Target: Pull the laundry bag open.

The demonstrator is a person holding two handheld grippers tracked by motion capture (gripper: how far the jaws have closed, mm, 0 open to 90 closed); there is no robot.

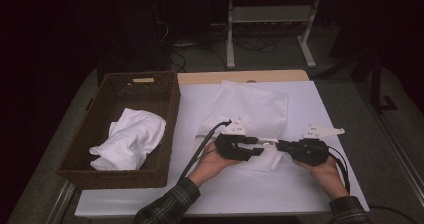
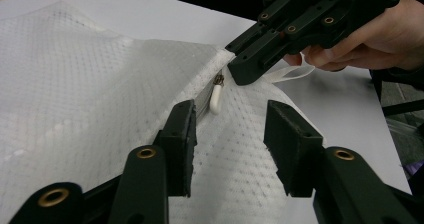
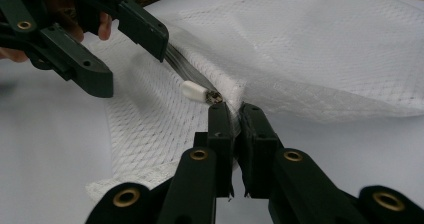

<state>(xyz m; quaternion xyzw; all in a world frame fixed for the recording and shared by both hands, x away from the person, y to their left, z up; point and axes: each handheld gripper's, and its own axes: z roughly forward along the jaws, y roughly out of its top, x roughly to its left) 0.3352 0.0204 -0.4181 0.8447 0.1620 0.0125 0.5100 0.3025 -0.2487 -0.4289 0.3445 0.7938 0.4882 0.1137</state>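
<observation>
A white mesh bag (image 1: pixel 250 106) lies flat on the white table, with a zipper along its near edge. My right gripper (image 3: pixel 235 116) is shut on the bag's edge right at the end of the zipper, beside the white zipper pull (image 3: pixel 196 91). My left gripper (image 2: pixel 230 134) faces it from the other side, open, with its jaws either side of the zipper line and a short way from the pull (image 2: pixel 216 98); neither pad touches it. In the high view the two grippers, left (image 1: pixel 257 146) and right (image 1: pixel 280 145), meet tip to tip at the bag's near corner.
A brown wicker basket (image 1: pixel 167 114) stands at the table's left and holds a crumpled white cloth (image 1: pixel 129 138). White table surface (image 1: pixel 310 184) lies bare in front of and to the right of the hands. Desk legs and cables stand in the dark beyond the far edge.
</observation>
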